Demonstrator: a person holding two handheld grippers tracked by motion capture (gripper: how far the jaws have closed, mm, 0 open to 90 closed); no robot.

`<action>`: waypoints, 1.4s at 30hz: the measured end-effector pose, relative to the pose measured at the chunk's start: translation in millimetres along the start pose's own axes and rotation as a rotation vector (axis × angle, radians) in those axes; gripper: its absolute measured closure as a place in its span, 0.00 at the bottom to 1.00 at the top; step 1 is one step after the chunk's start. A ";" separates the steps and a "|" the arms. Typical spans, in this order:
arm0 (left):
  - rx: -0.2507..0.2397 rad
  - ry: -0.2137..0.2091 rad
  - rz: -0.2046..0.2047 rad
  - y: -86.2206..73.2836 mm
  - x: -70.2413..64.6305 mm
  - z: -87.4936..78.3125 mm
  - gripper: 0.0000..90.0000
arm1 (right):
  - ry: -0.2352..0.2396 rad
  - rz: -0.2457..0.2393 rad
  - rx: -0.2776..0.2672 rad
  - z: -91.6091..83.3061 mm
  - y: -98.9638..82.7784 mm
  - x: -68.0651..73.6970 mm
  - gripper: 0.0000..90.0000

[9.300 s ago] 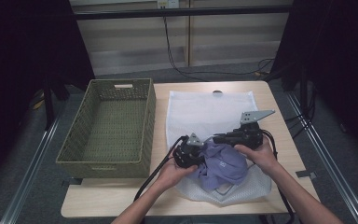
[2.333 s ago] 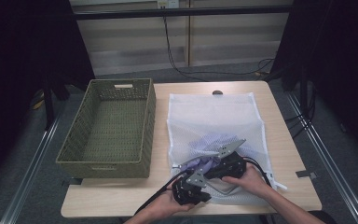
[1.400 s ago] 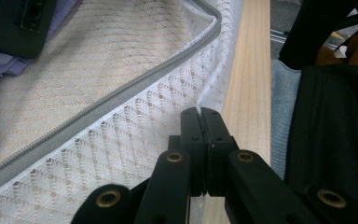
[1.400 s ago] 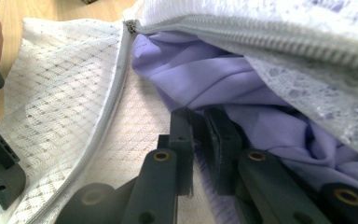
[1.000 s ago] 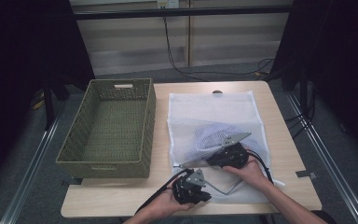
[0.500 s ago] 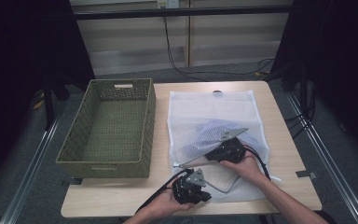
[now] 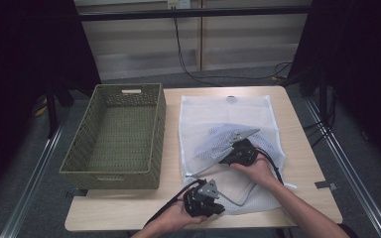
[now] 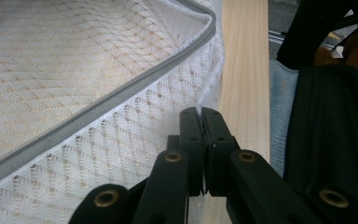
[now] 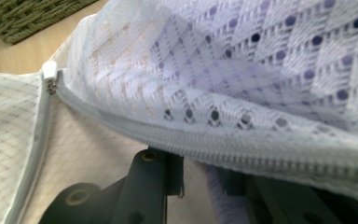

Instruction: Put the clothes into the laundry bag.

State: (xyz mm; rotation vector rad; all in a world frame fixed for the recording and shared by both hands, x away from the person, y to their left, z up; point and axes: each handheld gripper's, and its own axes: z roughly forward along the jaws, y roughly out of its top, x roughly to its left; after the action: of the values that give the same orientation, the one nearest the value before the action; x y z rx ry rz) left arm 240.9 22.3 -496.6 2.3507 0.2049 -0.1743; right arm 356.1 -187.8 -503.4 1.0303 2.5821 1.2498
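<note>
Mesh bag (image 7: 228, 119), apparently around right gripper (image 7: 233, 157)

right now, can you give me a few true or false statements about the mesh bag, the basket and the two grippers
1. The left gripper has its fingers shut on the near edge of the mesh laundry bag. True.
2. The wicker basket holds folded clothes. False: nothing lies in it.
3. A purple garment is inside the bag. True.
4. The bag's zipper is fully closed. False: it is open, and the right gripper reaches into the opening.
5. The basket sits to the right of the bag. False: it is to the left.
</note>
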 end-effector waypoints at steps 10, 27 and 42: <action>0.008 -0.006 -0.005 1.0 -0.3 -0.1 0.96 | -0.022 0.032 -0.013 4.5 6.5 -8.0 0.79; 0.047 0.008 0.007 3.0 -1.1 -2.1 0.96 | 0.127 -0.022 0.001 -35.3 -3.9 4.7 0.91; 0.038 0.006 0.009 2.9 -0.7 -1.4 0.96 | -0.015 0.028 0.053 -40.7 -25.2 -30.0 0.97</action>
State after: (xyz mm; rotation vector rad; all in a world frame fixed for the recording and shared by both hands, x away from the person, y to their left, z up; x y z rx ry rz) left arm 240.9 21.2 -493.4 2.3899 0.1957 -0.1676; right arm 351.2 -244.0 -500.8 1.0848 2.6118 1.1812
